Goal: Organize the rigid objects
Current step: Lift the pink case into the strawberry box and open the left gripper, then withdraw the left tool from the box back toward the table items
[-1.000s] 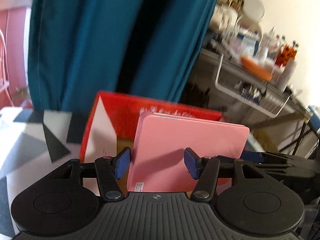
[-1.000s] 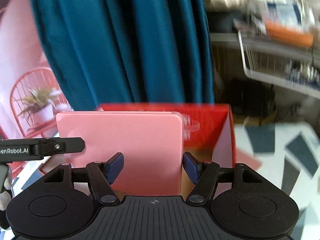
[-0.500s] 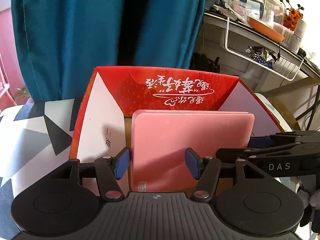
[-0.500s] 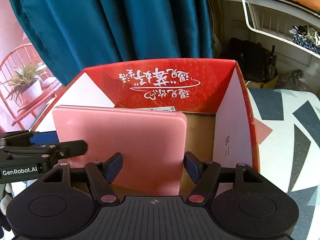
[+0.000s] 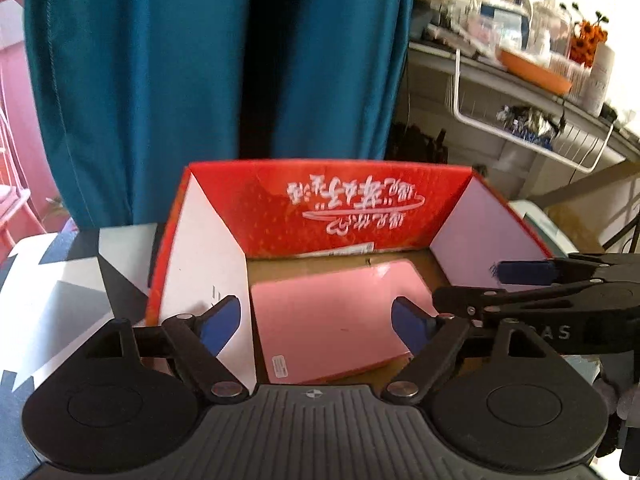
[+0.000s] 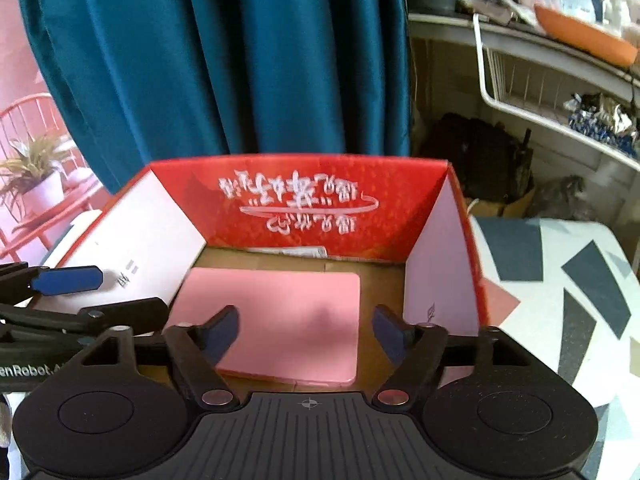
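A flat pink rectangular case [image 5: 332,312] lies on the floor of an open red cardboard box [image 5: 360,196] with white inner sides; it also shows in the right wrist view [image 6: 280,316], in the same box [image 6: 304,196]. My left gripper [image 5: 316,324] is open and empty above the box's near edge, over the case. My right gripper [image 6: 306,334] is open and empty beside it. Each gripper shows side-on in the other's view: the right one [image 5: 524,280] and the left one [image 6: 68,292].
The box stands on a cloth with grey, black and white triangles [image 6: 580,280]. A teal curtain [image 5: 200,60] hangs behind it. Cluttered shelves with a wire basket [image 5: 532,120] stand at the right. A red chair and potted plant [image 6: 32,184] are at the left.
The pink case was upright between both grippers above the box. It now lies flat on the box floor, let go, and both grippers have opened wider and drawn back.
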Demonstrator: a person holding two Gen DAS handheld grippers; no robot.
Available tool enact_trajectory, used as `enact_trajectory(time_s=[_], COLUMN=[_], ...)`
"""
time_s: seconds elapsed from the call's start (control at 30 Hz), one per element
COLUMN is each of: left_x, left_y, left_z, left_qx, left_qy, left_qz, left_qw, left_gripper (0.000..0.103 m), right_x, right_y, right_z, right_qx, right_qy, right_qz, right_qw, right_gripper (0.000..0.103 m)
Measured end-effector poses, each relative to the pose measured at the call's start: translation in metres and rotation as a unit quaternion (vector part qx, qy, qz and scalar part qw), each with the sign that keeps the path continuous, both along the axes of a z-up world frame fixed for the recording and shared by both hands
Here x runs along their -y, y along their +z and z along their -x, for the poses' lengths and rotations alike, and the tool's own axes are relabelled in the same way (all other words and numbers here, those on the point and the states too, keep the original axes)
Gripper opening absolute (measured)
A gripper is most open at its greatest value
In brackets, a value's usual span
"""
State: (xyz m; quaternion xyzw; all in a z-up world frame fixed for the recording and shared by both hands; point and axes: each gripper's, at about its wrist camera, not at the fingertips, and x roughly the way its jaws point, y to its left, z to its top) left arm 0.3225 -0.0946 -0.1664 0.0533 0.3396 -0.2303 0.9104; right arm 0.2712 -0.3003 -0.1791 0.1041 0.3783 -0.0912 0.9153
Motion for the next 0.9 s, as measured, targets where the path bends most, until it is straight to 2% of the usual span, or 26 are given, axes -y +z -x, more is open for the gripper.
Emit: enact_trajectory(time_s=[0.1,0.13,0.17,0.23,0.33,0.5,0.6,0.77,0.9], left_x=[-0.006,-0.008,-0.009,-0.012,-0.018,-0.037,-0.045,-0.05,-0.05], left_y=[0.008,0.012,0.015,0.021,0.027,0.034,0.034,0.025,0.012], left_z=[0.011,0.016,0.022,0.035,0.049,0.084,0.106,0.138,0.154], left_qx=[0.014,0.021,0.032,0.057,0.068,0.093,0.114,0.126,0.107], left_qy=[-0.001,-0.004,-0.005,0.005,0.025,0.028,0.034,0.044,0.055], left_qz=[0.014,0.016,0.012,-0.01,-0.021,0.012,0.017,0.017,0.002], left_qw=[0.9998,0.9997,0.9994,0.9983,0.9972,0.9952,0.9928,0.991,0.9928], left_gripper=[0.092,0.101,0.103,0.103,0.103,0.103,0.103,0.103,0.103], right_x=[-0.001,-0.002,-0.003,-0.006,-0.009,-0.008,-0.011,-0.022,-0.035], right_y=[0.008,0.011,0.014,0.02,0.027,0.035,0.036,0.03,0.015], right_z=[0.012,0.016,0.022,0.031,0.044,0.071,0.089,0.124,0.152], right_qx=[0.026,0.033,0.044,0.064,0.082,0.118,0.135,0.174,0.174], right_qy=[0.006,0.01,0.014,0.021,0.02,0.004,-0.006,-0.007,0.0], right_qz=[0.015,0.018,0.022,0.027,0.032,0.002,-0.015,-0.034,-0.038], right_qw=[1.0,0.999,0.999,0.997,0.996,0.993,0.991,0.984,0.984], right_gripper=[0.094,0.097,0.102,0.103,0.103,0.103,0.103,0.103,0.103])
